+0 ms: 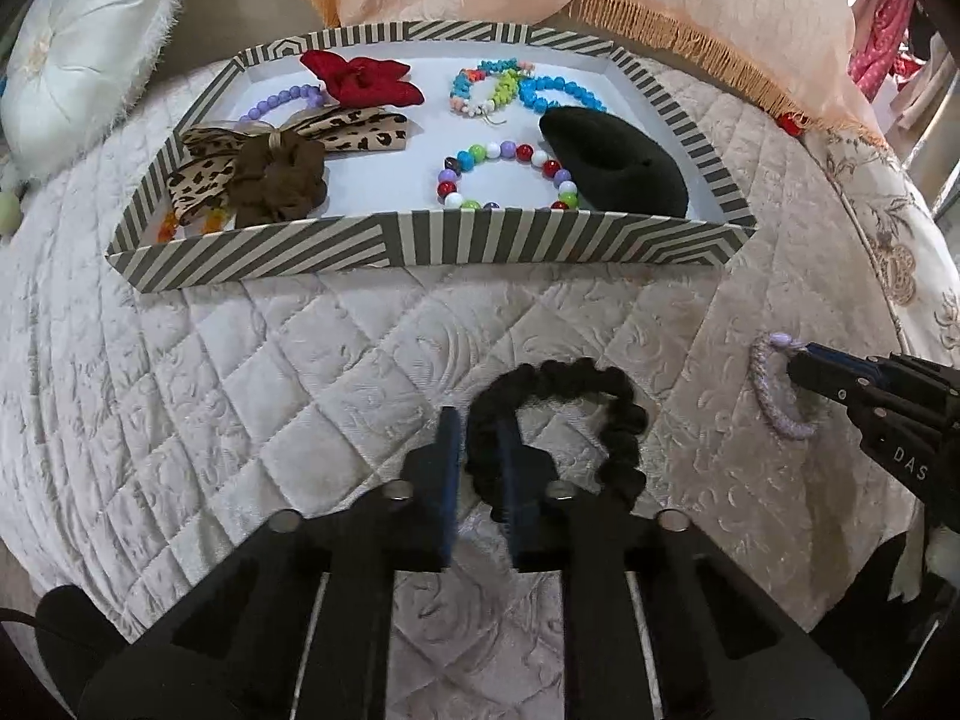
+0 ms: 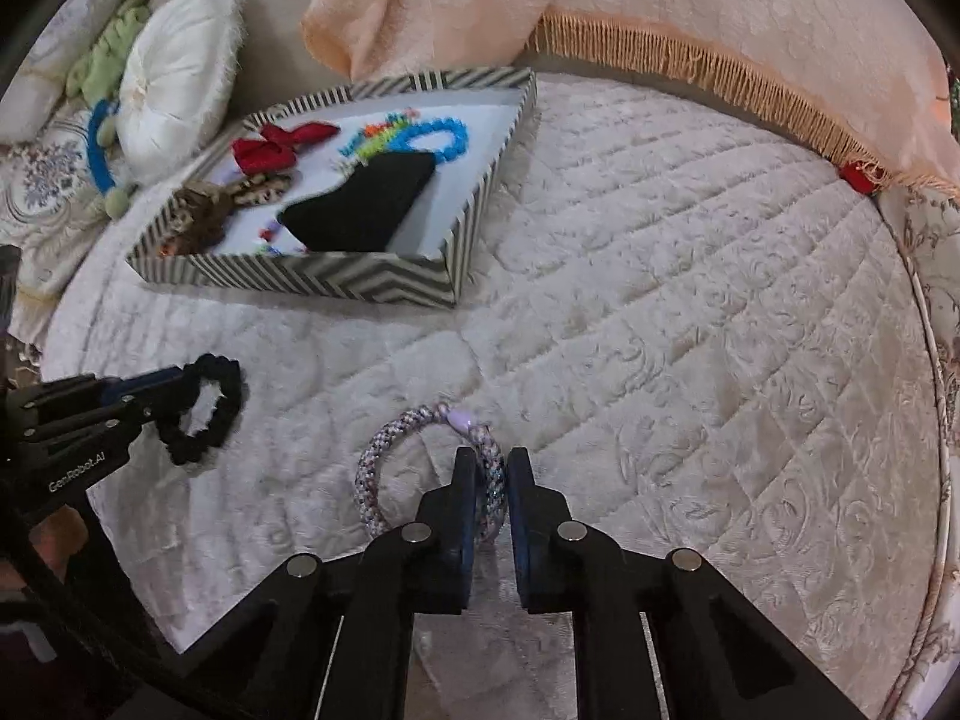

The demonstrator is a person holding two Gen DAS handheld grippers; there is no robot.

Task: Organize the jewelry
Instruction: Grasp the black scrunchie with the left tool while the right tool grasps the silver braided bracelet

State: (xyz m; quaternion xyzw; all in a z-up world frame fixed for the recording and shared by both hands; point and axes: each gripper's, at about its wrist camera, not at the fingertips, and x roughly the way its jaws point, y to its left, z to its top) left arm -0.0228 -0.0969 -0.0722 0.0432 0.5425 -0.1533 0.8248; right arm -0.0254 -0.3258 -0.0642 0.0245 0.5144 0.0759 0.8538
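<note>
A black scrunchie (image 1: 576,402) lies on the quilted bed; my left gripper (image 1: 480,438) is shut on its left side. It also shows in the right wrist view (image 2: 207,414) with the left gripper (image 2: 165,387) on it. A lilac braided hair band (image 2: 390,462) lies on the quilt, and my right gripper (image 2: 492,468) is shut on its right side. In the left wrist view the lilac band (image 1: 774,390) is held by the right gripper (image 1: 804,357). A striped box (image 1: 420,240) further back holds bead bracelets (image 1: 504,174), bows and scrunchies.
The striped box (image 2: 372,285) also holds a black velvet stand (image 1: 612,159), a red bow (image 1: 360,78) and a leopard bow (image 1: 252,162). A peach fringed cloth (image 2: 690,30) lies behind. A white round cushion (image 1: 78,42) sits at the left. A small red item (image 2: 858,177) lies by the fringe.
</note>
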